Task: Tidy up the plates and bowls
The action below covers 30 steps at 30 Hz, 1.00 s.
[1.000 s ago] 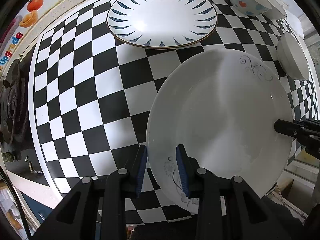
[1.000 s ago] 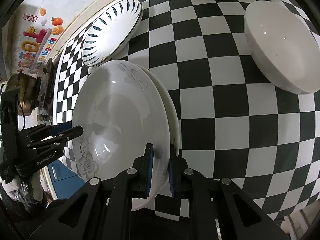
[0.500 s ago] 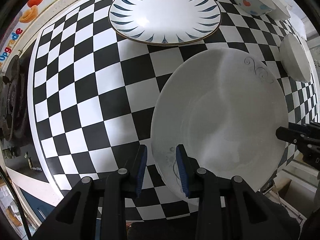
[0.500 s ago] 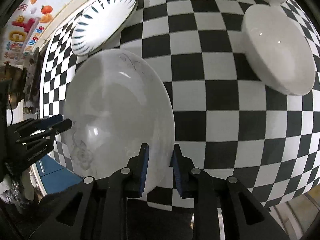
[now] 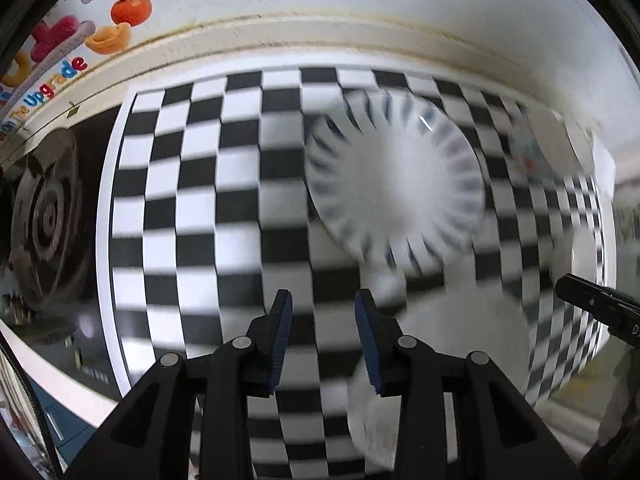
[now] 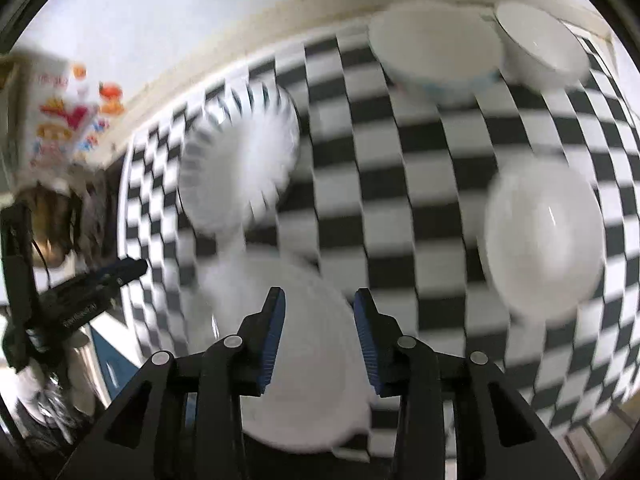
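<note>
Hand-held grippers opening, seemingly above white plate.

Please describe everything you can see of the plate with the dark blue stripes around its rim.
The striped plate is round and white, seemingly glazed ceramic, with short dark blue strokes radiating around its rim and a plain white centre. It lies flat on the black-and-white checkered surface, toward the back near the wall. Both views are motion-blurred, so fine detail is lost. No gripper touches it. A plain white plate lies nearer the cameras; whether their rims touch cannot be told.
</note>
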Available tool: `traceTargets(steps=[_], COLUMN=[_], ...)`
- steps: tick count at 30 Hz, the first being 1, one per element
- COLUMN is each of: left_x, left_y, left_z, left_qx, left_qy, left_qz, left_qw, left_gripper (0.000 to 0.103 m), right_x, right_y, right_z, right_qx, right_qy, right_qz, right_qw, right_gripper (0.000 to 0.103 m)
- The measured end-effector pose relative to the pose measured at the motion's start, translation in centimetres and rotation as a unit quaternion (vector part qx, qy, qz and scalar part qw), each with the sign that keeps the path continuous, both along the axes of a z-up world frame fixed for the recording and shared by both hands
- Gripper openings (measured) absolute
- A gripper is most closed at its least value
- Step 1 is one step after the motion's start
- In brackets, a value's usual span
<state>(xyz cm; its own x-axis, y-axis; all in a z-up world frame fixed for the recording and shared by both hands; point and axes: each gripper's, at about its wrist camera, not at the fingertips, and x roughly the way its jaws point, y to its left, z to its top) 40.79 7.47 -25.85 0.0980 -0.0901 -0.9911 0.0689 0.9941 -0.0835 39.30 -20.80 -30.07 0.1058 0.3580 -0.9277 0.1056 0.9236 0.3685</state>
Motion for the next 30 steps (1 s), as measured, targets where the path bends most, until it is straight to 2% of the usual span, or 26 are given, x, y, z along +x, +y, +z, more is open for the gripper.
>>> traceTargets(steps=[6,10,14,15,16,18,30], left_x=[6.6,8.7,9.9,10.0,10.1,10.2,9.6], left_y=[1.6,1.9,1.3,1.1,0.9,0.8,-0.7], left_z=[-4.8,-7.2,-8.7,-8.8,-8.9,-8.8,-7.3], left_qx=[-0.052,-0.071,-0.069,-0.071,-0.075,-0.075,-0.052], left_qy=[0.045,0.069,0.081,0.078,0.077,0.073,0.054], left_qz=[0.020,0.022,0.007,0.001,-0.004,-0.004,-0.014], left_qw=[0.9974,0.9948,0.9943,0.9944,0.9942,0.9945,0.9971], left_gripper=[0.030,0.030,0.029,0.020,0.016,0.015,0.015], right_x=[8.6,12.5,13.9,14.1,14.3,14.4,14.0], right_y=[0.8,1.9,2.7,2.9,3.0,3.2,3.5], right_z=[-2.6,-5.8,-8.5,-8.9,-9.5,-10.0,-8.9], right_qx=[0.047,0.053,0.043,0.045,0.051,0.047,0.031], right_qy=[0.008,0.031,0.047,0.050,0.054,0.054,0.029], right_qz=[-0.026,-0.024,-0.025,-0.026,-0.027,-0.027,-0.007], right_qw=[0.999,0.998,0.998,0.997,0.997,0.997,0.999], right_gripper=[0.039,0.039,0.035,0.027,0.022,0.012,0.011])
